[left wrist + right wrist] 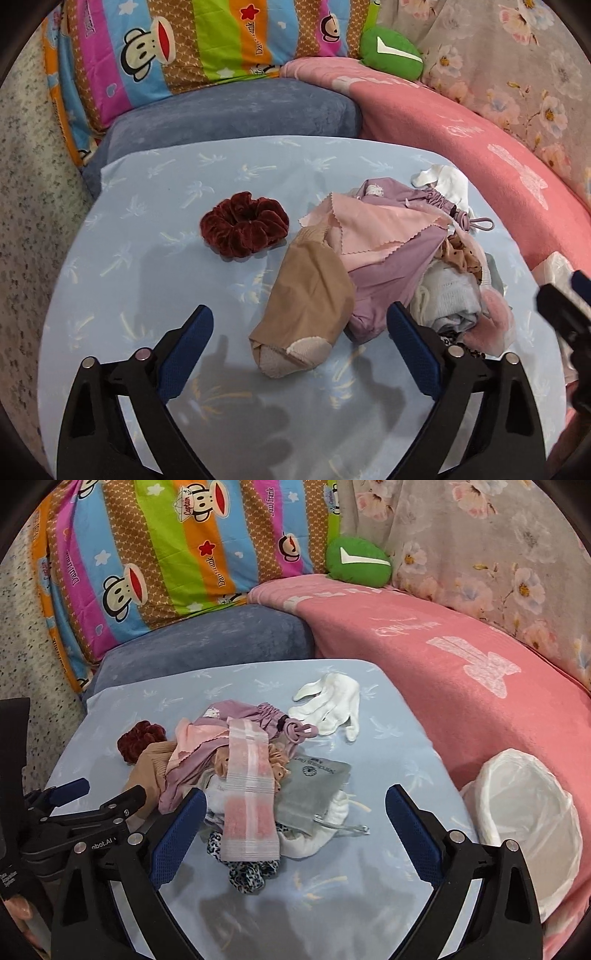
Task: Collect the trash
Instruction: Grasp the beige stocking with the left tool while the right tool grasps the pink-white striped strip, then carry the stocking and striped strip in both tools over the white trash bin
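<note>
A pile of small cloth items lies on the light blue table (147, 206). In the left wrist view my left gripper (301, 332) is open and empty, its fingers either side of a tan stocking (306, 299), next to a purple drawstring pouch (391, 266) and a pink cloth (369, 229). A dark red scrunchie (243, 227) lies apart to the left. In the right wrist view my right gripper (295, 814) is open and empty over the pile: a pink checked cloth (249, 794), a grey pouch (314, 790), a leopard scrunchie (247, 871). A white glove (330, 701) lies beyond. A white-lined bin (524, 819) stands at the right.
The table (399, 760) stands against a sofa with a blue-grey cushion (207, 642), a pink blanket (461, 657), a striped cartoon pillow (166, 550) and a green plush (356, 563). The left gripper (74, 801) shows at the left of the right wrist view.
</note>
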Available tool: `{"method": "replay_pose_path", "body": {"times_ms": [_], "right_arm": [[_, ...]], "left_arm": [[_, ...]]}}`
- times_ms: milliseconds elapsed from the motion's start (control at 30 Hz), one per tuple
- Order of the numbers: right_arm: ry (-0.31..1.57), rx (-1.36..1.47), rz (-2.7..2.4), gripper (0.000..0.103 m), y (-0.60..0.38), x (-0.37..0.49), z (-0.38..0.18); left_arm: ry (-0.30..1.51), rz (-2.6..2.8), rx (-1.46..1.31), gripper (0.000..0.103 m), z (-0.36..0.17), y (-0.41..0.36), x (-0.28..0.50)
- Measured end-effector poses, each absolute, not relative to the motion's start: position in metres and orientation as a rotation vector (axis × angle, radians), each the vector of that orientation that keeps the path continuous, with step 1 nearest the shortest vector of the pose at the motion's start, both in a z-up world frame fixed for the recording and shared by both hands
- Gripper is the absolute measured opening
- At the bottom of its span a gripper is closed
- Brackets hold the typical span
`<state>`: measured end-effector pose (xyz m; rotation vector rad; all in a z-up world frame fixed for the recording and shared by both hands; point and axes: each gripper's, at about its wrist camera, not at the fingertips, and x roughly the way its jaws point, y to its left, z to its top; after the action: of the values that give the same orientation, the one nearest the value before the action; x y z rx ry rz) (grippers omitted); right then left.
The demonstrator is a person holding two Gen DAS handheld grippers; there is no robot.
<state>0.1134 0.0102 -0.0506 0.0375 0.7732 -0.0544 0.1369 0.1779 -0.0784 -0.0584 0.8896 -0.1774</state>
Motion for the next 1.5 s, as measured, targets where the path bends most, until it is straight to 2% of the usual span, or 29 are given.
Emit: {"method": "replay_pose_path", "body": {"times_ms": [67,100,200,267,300,367,467,567,1133,1500], "right_arm": [[0.793,0.036,-0.044,0.083,0.016,0.122,-0.059],[0.807,0.041,-0.034,0.081,0.019,0.127,-0.065],[0.85,0.064,-0.014,0.065,0.02,0.131,-0.075],[0.874,0.08,0.004,0.048,0.021,0.133,-0.082],[0.882,0.085,0.011,0.044,0.022,0.134,-0.085],[0.893,0.089,0.03,0.025,0.024,0.134,-0.089],[0.872,0.083,0.042,0.019,0.028,0.128,-0.082],[0.845,0.105,0.063,0.017,0.026,0.122,-0.068],[0.593,0.167,0.035,0.015,-0.037,0.079,0.053],[0.511,0.229,-0.098,0.015,-0.129,0.042,0.09]], "left_arm": [[0.903,-0.198,-0.097,0.075,-0.082,0.183,0.141],[0.909,-0.208,-0.114,0.073,-0.083,0.185,0.142],[0.932,-0.242,-0.146,0.062,-0.09,0.188,0.145],[0.954,-0.266,-0.167,0.047,-0.094,0.188,0.147],[0.967,-0.275,-0.179,0.042,-0.096,0.189,0.148],[0.98,-0.276,-0.19,0.027,-0.098,0.19,0.147],[0.972,-0.281,-0.205,0.011,-0.092,0.192,0.142],[0.959,-0.294,-0.217,0.008,-0.081,0.192,0.139],[0.747,-0.386,-0.166,0.007,0.029,0.147,0.113],[0.682,-0.54,-0.056,0.008,0.064,0.051,0.095]]}}
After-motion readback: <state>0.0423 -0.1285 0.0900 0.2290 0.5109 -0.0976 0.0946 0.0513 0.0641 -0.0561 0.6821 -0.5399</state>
